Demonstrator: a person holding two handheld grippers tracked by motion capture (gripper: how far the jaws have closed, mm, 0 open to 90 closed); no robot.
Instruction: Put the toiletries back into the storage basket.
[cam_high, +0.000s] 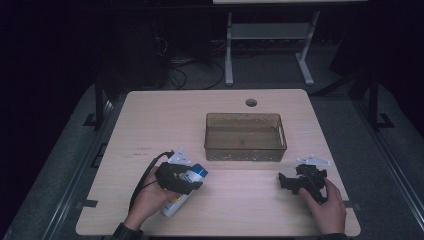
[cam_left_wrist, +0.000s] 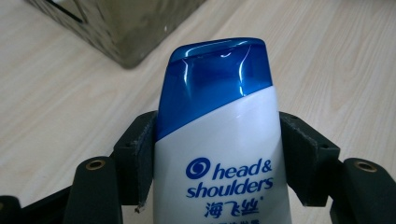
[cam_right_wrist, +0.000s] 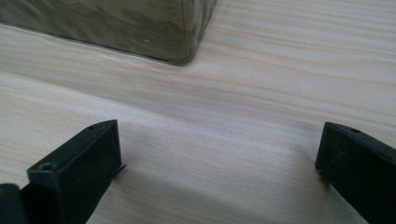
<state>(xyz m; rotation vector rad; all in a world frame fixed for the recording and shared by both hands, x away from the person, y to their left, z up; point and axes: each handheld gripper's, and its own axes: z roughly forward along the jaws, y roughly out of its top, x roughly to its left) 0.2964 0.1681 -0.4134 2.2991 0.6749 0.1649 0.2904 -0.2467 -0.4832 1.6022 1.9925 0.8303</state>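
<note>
Blue-capped shampoo bottle (cam_left_wrist: 219, 140) sits gripped in my left gripper (cam_high: 181, 178), cap toward the far-right bin (cam_high: 245, 150); right gripper (cam_high: 296, 184) wide, empty.

The shampoo bottle (cam_left_wrist: 219, 154) is showing smooth white plastic, its blue cap (cam_left_wrist: 215, 79) gleaming glossy and throwing back highlights. The left gripper (cam_left_wrist: 217, 158) is looking like matt black plastic, its pads slightly rough at the edges. The surface (cam_right_wrist: 280, 93) is presenting pale wood grain, matt. The bin (cam_high: 245, 136) is looking like translucent brownish plastic, faintly shiny.
</note>
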